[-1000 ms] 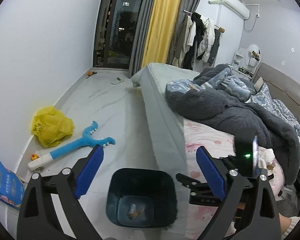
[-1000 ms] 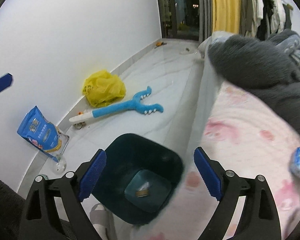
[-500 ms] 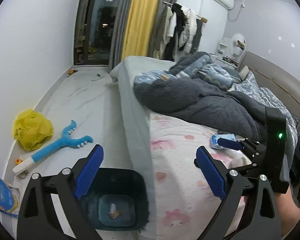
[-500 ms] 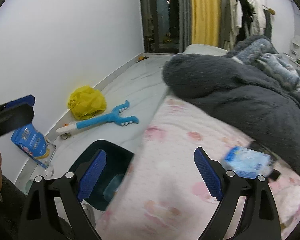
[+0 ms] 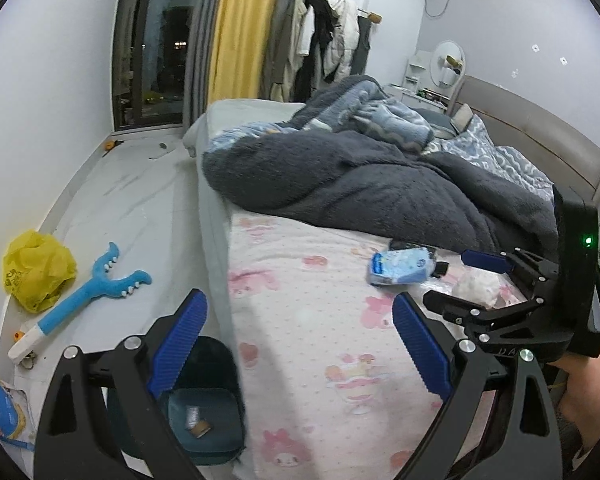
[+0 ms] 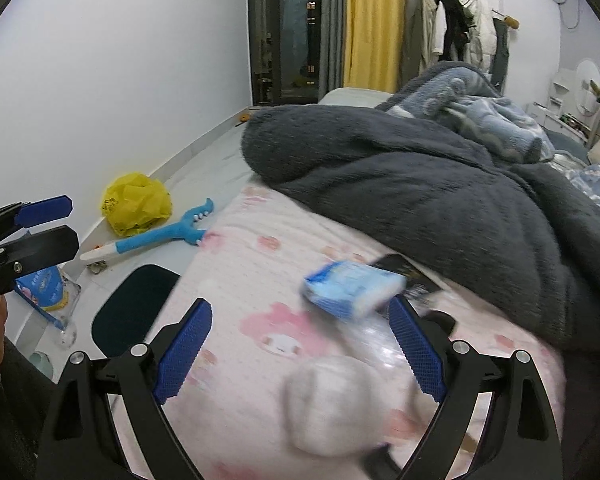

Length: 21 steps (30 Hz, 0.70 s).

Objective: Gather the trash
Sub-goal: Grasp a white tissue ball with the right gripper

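A dark teal trash bin (image 5: 204, 420) stands on the floor beside the bed, with small scraps at its bottom; its rim (image 6: 136, 308) also shows in the right wrist view. On the pink sheet lie a blue-and-white packet (image 5: 400, 268) (image 6: 352, 288), a crumpled white wad (image 5: 478, 288) (image 6: 332, 392) and a dark flat wrapper (image 6: 408, 272). My left gripper (image 5: 300, 344) is open, over the bed's edge and the bin. My right gripper (image 6: 300, 356) (image 5: 456, 280) is open above the sheet, the white wad blurred between its fingers and the packet just ahead.
A dark grey blanket (image 5: 360, 184) is heaped across the bed. On the floor by the wall lie a yellow plastic bag (image 5: 36, 272), a blue-and-white toy (image 5: 88, 296) and a blue snack bag (image 5: 0, 412). A person's hand (image 5: 588, 392) holds the right gripper.
Both grippers have swung right from the bin toward the bed. The bin slid to the lower left of both views, and the packet and white wad came close before the right gripper.
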Each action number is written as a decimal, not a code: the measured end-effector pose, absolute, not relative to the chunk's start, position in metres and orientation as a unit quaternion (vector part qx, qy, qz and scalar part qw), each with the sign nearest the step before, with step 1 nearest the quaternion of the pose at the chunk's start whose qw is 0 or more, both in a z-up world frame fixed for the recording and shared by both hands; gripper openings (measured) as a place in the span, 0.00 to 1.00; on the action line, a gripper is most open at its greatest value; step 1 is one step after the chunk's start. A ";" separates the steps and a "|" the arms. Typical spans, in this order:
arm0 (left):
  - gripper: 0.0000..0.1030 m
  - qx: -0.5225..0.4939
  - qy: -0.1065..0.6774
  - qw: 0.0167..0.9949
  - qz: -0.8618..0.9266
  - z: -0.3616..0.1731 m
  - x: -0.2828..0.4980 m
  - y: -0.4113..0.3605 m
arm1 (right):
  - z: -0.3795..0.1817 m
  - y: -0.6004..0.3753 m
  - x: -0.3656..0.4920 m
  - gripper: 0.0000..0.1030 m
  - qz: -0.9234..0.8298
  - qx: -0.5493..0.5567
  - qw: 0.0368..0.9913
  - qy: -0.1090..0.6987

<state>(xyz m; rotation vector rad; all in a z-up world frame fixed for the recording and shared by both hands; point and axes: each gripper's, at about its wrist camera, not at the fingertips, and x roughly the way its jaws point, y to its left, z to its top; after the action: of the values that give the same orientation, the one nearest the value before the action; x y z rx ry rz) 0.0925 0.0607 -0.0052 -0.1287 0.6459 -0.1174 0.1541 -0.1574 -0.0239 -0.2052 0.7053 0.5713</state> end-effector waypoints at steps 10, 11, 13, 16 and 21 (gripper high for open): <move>0.93 -0.062 0.332 0.937 -0.091 -0.016 0.108 0.016 | -0.036 -0.210 0.165 0.88 0.245 -0.092 0.897 0.356; 0.93 -0.062 0.333 0.936 -0.094 -0.018 0.110 0.013 | -0.037 -0.215 0.166 0.88 0.243 -0.091 0.897 0.358; 0.93 -0.064 0.337 0.934 -0.103 -0.021 0.113 0.004 | -0.040 -0.224 0.168 0.88 0.237 -0.091 0.897 0.362; 0.93 -0.065 0.341 0.931 -0.113 -0.025 0.116 -0.008 | -0.047 -0.237 0.172 0.88 0.230 -0.093 0.895 0.371; 0.93 -0.061 0.351 0.926 -0.125 -0.034 0.123 -0.025 | -0.059 -0.250 0.179 0.88 0.223 -0.101 0.889 0.386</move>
<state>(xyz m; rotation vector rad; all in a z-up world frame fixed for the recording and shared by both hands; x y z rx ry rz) 0.1231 -0.0254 -0.0341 -0.1260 0.7209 -0.2565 0.1786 -0.2505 -0.0593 -0.2099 0.8028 0.4630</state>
